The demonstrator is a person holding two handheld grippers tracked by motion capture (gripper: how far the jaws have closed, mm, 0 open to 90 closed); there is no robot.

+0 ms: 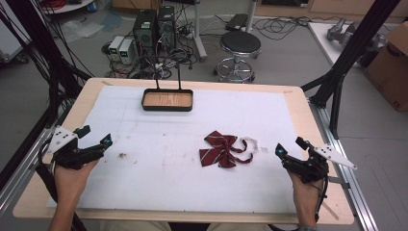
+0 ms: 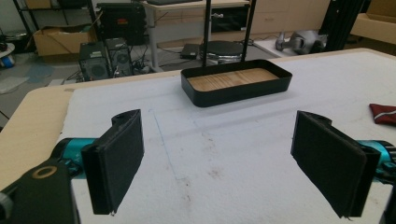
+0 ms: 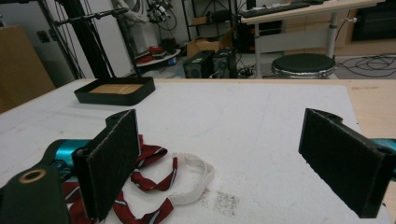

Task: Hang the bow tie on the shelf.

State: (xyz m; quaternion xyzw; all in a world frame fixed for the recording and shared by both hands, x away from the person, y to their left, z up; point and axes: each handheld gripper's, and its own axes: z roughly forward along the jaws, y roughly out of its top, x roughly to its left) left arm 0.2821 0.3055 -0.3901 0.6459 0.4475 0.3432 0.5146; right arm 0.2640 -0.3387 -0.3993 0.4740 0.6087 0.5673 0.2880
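Observation:
A dark red bow tie (image 1: pixel 220 149) with white stripes and a white elastic strap (image 1: pixel 252 142) lies on the white mat, right of centre. My right gripper (image 1: pixel 289 146) rests at the mat's right edge, just right of the bow tie, jaws wide apart and empty. In the right gripper view the bow tie (image 3: pixel 145 179) lies behind the left jaw, with its strap (image 3: pixel 196 179) curling out between the jaws of the right gripper (image 3: pixel 229 161). My left gripper (image 1: pixel 95 135) sits at the mat's left edge, open and empty; in the left gripper view the left gripper (image 2: pixel 219 161) faces bare mat.
A black tray (image 1: pixel 167 100) with a wooden floor and two upright rods stands at the mat's far middle, also seen as the tray (image 2: pixel 236 87) ahead of the left jaws. Small dark smudges (image 1: pixel 122 155) mark the mat. Bare wooden table rim (image 1: pixel 308 120) surrounds the mat.

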